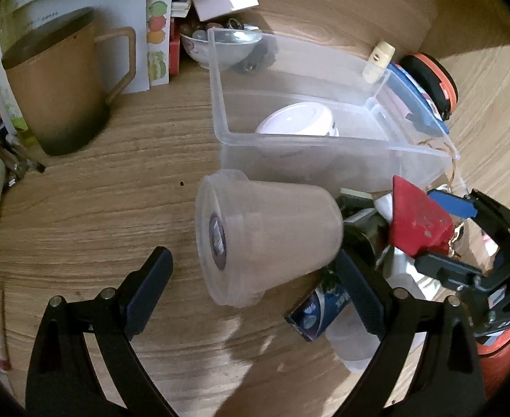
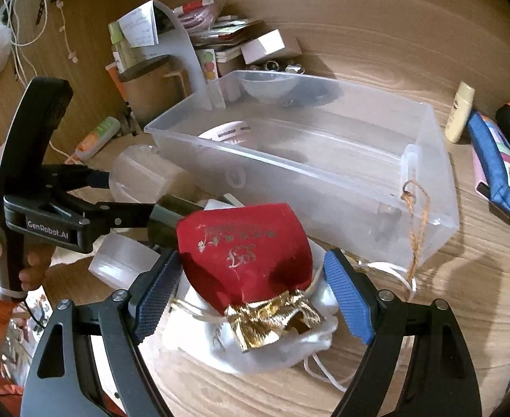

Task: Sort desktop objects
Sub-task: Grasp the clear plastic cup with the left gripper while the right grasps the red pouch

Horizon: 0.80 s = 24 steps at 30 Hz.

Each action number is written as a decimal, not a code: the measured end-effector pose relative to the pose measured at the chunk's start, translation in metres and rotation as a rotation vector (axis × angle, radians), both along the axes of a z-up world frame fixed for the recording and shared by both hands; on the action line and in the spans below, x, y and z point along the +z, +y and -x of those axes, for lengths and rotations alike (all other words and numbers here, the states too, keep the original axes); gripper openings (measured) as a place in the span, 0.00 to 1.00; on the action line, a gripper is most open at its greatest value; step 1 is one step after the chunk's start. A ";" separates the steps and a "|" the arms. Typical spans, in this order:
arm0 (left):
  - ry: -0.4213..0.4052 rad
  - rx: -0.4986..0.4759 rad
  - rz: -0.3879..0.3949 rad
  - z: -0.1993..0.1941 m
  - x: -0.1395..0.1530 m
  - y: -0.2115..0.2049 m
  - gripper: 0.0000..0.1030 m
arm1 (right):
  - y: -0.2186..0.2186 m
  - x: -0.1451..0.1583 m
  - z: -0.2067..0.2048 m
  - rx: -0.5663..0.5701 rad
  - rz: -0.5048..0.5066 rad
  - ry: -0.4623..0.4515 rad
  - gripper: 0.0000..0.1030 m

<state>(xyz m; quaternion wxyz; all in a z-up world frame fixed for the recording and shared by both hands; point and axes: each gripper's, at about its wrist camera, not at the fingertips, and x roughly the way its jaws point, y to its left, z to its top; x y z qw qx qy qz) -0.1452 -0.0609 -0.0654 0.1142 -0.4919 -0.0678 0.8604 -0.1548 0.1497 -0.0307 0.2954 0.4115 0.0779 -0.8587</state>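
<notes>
Since the clear bin (image 2: 425,187) is where things get sorted, I hold the right gripper (image 2: 251,290) open astride the red pouch (image 2: 244,260) beside it, while the left gripper (image 1: 255,281) brackets the tipped plastic cup (image 1: 268,236), ungripped.

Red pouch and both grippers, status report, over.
Both grippers open. Right gripper straddles red pouch, pads not pressing. Left gripper straddles tipped plastic cup. Clear bin behind; white bag under pouch.
</notes>
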 end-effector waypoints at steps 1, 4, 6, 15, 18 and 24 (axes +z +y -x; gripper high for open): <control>-0.001 0.004 -0.010 0.002 -0.001 -0.002 0.93 | -0.001 0.000 0.000 0.002 -0.001 0.007 0.78; 0.001 0.009 -0.024 0.005 -0.002 -0.003 0.93 | -0.004 -0.001 0.000 0.021 -0.008 0.024 0.65; 0.005 0.007 -0.029 0.006 -0.003 -0.003 0.93 | -0.005 0.000 -0.001 0.023 -0.015 0.035 0.63; 0.019 0.020 -0.090 0.005 -0.007 -0.011 0.90 | -0.001 0.009 -0.006 0.023 -0.010 0.059 0.43; 0.021 0.022 -0.107 0.004 -0.006 -0.014 0.86 | 0.003 0.014 -0.010 0.024 -0.011 0.083 0.41; 0.041 0.021 -0.091 0.000 -0.002 -0.015 0.74 | 0.015 0.022 -0.014 -0.014 0.009 0.096 0.41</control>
